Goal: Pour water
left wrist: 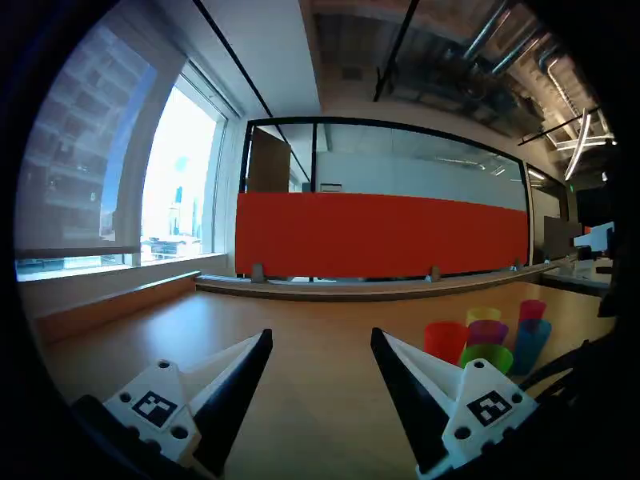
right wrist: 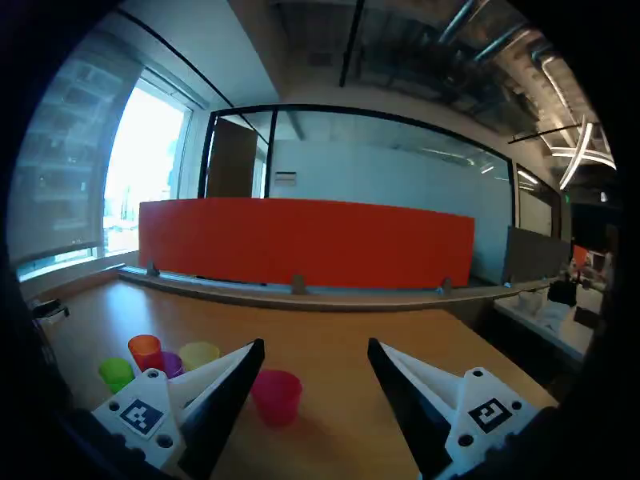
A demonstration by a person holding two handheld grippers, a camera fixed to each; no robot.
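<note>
Cup contents can't be made out, and the cups (left wrist: 486,356) are partly cut off by a finger, clustered right on the table (left wrist: 320,416). The left gripper (left wrist: 320,332) and right gripper (right wrist: 314,342) are spread wide, nothing held; a pink cup (right wrist: 276,396) is seen near the right one.

Left gripper view: base of orange cup (left wrist: 445,340) hidden by a finger (left wrist: 412,392) of the left gripper (left wrist: 321,334). Same for the green cup (left wrist: 486,356) just beside it.

Right gripper view: purple cup (right wrist: 170,363) mostly hidden behind the orange cup (right wrist: 146,350). Yellow cup (right wrist: 198,354), near the orange cup, has its base covered by a finger (right wrist: 220,396) of the right gripper (right wrist: 314,344).

Cup contents: cannot tell.
</note>
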